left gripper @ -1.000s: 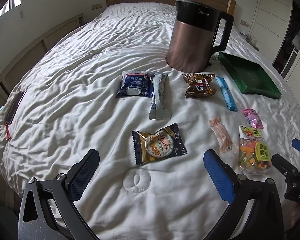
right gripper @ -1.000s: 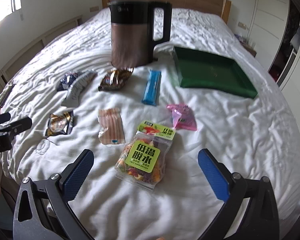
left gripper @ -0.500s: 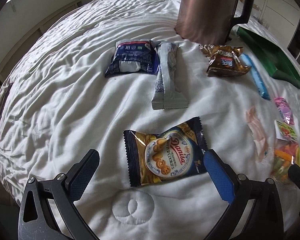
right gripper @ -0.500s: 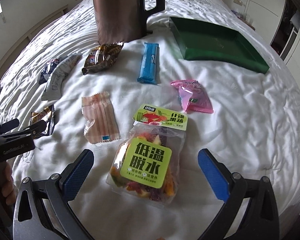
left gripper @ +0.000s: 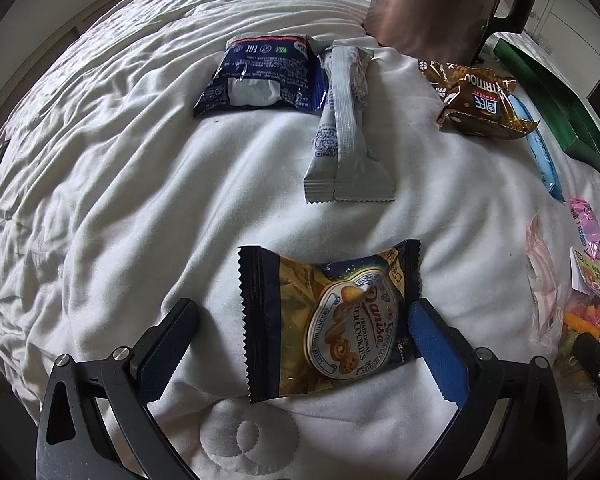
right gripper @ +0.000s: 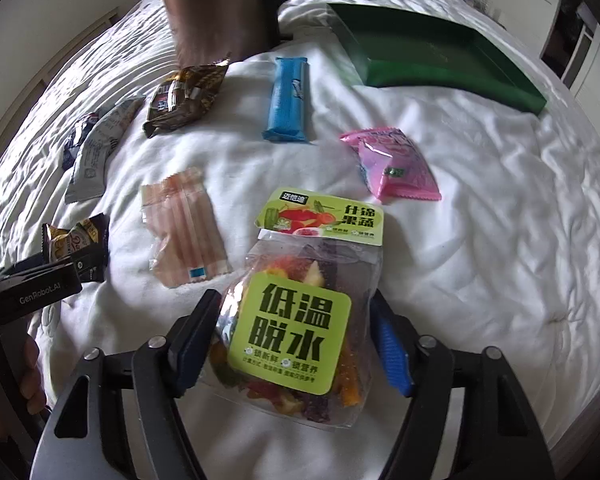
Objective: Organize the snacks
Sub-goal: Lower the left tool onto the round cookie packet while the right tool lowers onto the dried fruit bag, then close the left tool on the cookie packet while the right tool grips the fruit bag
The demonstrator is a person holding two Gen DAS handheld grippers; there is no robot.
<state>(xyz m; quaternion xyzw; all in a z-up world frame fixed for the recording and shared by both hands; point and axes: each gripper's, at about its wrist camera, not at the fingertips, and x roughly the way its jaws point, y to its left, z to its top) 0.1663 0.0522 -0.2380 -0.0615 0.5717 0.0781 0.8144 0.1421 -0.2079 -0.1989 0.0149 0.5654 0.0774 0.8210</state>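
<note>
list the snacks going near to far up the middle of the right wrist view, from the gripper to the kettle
dried fruit and vegetable bag → clear pack of pink sticks → blue bar → brown wrapper → copper kettle

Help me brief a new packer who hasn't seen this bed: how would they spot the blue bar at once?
Start at the copper kettle on the white bed, with the green tray beside it. The blue bar lies on the sheet in front of the gap between them, pointing at the kettle. It is the only plain sky-blue wrapper, long and slim, unlike the crumpled brown packet and pink packet flanking it.
</note>
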